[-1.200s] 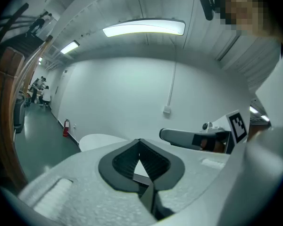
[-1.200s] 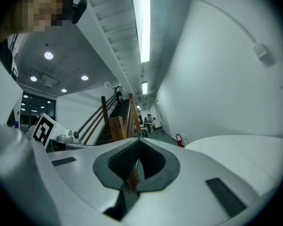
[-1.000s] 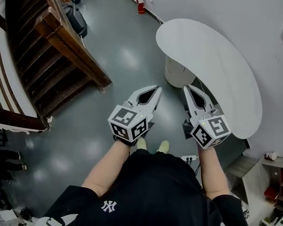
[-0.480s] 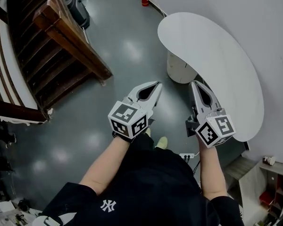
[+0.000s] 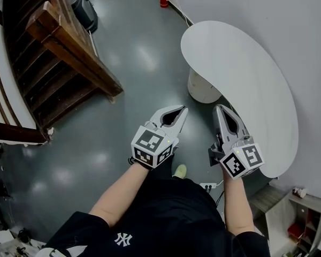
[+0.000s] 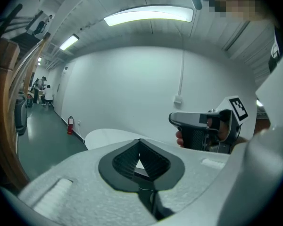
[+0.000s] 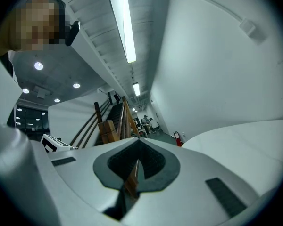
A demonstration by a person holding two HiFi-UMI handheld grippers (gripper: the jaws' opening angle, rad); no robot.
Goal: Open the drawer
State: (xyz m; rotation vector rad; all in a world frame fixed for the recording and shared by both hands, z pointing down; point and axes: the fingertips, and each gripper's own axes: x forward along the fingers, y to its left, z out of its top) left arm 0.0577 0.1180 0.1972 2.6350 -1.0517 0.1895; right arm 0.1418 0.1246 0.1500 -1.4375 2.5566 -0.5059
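The left gripper (image 5: 183, 110) is empty, its jaws pressed together tip to tip. The right gripper (image 5: 220, 108) is the same, narrow and holding nothing. Over the last second both have sunk a little and drifted toward the white curved desk (image 5: 246, 74), and only one shoe (image 5: 179, 170) now shows beneath them, so the person seems to be mid-step. This reads as approach only, with nothing touched yet. No drawer can be made out in any view. It may sit under the desk by its pedestal (image 5: 200, 87) or in the shelf unit (image 5: 302, 218) at lower right, but that is a guess. Both forearms reach forward side by side over the floor (image 5: 112, 143). The grippers point ahead about level, the left dipping slightly, marker cubes turned upward.
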